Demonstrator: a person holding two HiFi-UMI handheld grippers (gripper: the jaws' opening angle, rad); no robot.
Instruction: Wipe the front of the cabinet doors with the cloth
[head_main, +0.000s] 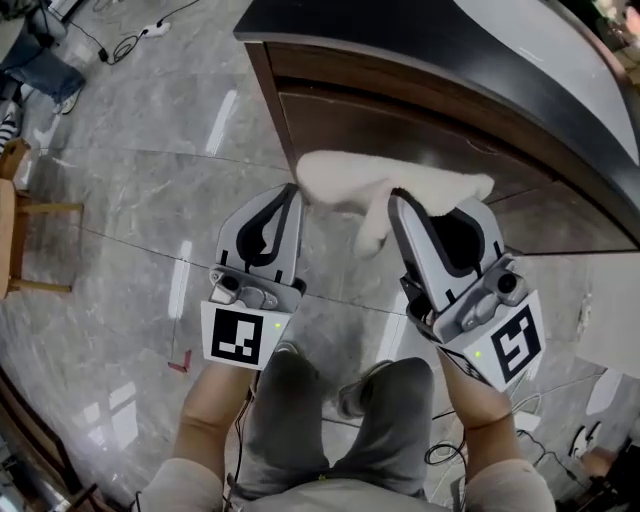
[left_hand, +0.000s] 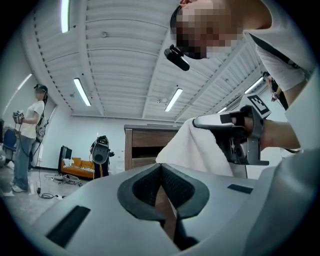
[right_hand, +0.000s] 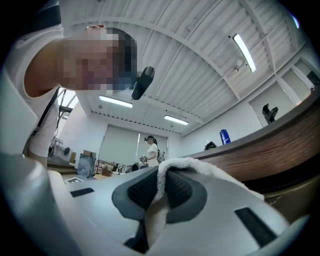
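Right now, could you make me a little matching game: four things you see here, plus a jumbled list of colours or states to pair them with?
1 cloth
2 left hand-held gripper
3 cabinet door
4 floor

a shut, empty
b glossy grey
c pinched in right hand-held gripper
d brown wood

Pairs: 1-c, 2-a, 3-d, 4-b

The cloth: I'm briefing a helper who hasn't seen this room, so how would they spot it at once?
Start at the dark wooden cabinet under the black countertop. In front of it, the right gripper pinches the cloth. It is the only white, fluffy thing against the brown wood.
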